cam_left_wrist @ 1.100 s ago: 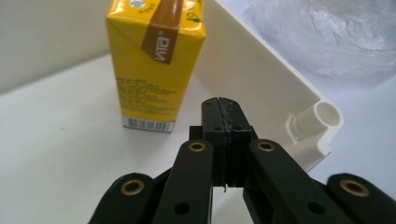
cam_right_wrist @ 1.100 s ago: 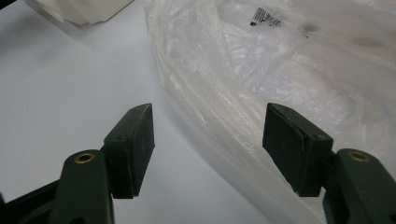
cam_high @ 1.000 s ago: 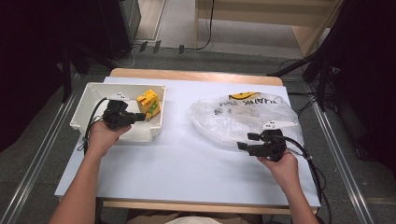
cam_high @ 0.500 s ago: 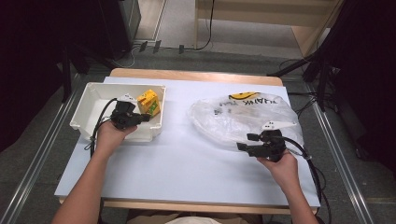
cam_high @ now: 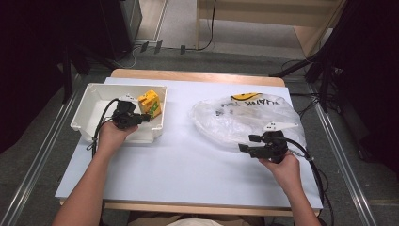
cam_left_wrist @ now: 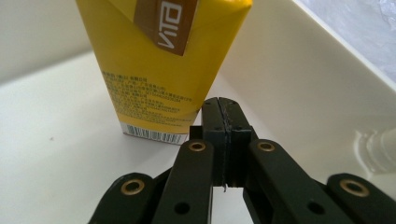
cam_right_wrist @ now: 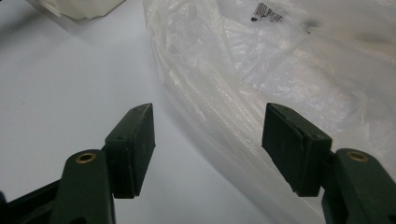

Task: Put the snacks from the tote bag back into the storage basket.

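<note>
Pale blue sheeting covers the desk (cam_high: 188,179), which stands on a grey floor with dark equipment behind it. At the desk's left end sits a white plastic bin (cam_high: 87,110); a yellow drink carton (cam_high: 151,102) stands upright in its far right corner, close to the wall. The left gripper (cam_high: 145,117) reaches into the bin, its jaws pressed fully together with nothing between them, tips just short of the carton. In the left gripper view the closed tips (cam_left_wrist: 223,116) lie right at the lower right edge of the carton (cam_left_wrist: 159,70), near its barcode; whether they touch it cannot be told. A crumpled clear plastic bag (cam_high: 244,117), printed with a yellow smiley and black lettering, lies on the desk's right half. The right gripper (cam_high: 242,148) hovers at the bag's near edge, jaws spread wide and empty. In the right gripper view one pad (cam_right_wrist: 133,149) is over bare sheeting, the other (cam_right_wrist: 294,144) over the bag (cam_right_wrist: 289,65).
</note>
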